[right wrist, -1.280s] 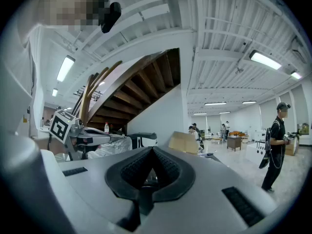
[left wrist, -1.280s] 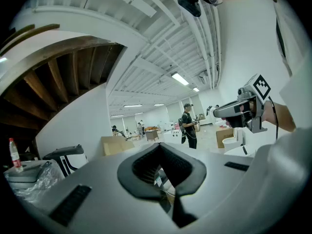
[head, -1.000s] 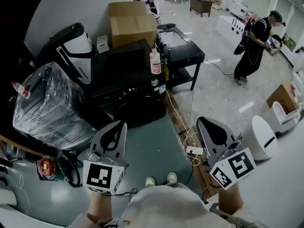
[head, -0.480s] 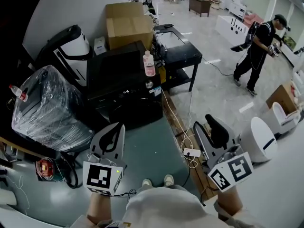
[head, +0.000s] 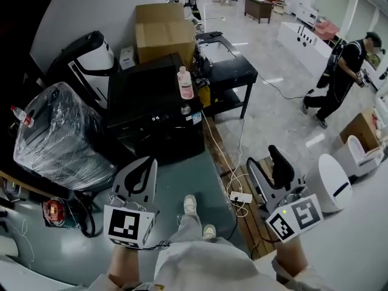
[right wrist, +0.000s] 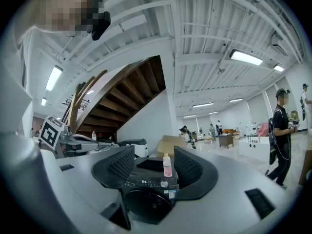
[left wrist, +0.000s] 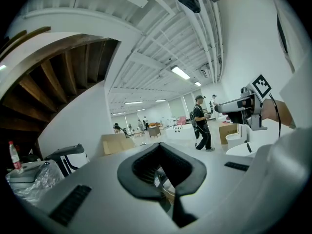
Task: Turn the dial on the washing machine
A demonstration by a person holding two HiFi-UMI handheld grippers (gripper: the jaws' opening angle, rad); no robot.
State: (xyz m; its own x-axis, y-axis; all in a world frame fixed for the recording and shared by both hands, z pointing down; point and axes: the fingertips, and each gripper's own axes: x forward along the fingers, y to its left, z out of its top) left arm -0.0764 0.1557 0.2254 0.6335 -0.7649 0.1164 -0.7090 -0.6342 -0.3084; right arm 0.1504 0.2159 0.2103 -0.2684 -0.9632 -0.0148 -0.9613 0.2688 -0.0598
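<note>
The black washing machine (head: 148,102) stands ahead by the wall, far out of reach of both grippers. Its round dial (head: 185,110) sits at the right end of the front panel, and a pink bottle (head: 184,82) stands on top. My right gripper (head: 269,168) hangs low at the right, its jaws opening with nothing between them. In the right gripper view the washing machine (right wrist: 146,199), dial (right wrist: 164,183) and bottle (right wrist: 167,165) show far off between the spread fingers of the right gripper (right wrist: 155,164). My left gripper (head: 136,177) is shut and empty, and the left gripper (left wrist: 163,168) aims up across the room.
A cardboard box (head: 167,32) sits behind the washer. A plastic-wrapped machine (head: 57,132) is to the left and a black table (head: 230,65) to the right. A power strip (head: 236,196) and cables lie on the floor. A person (head: 345,77) walks at the far right. White fixtures (head: 330,174) stand by my right gripper.
The right gripper's jaws have gone from shut to spread apart. The holder has stepped forward, one foot now ahead. The person in the background has walked further right.
</note>
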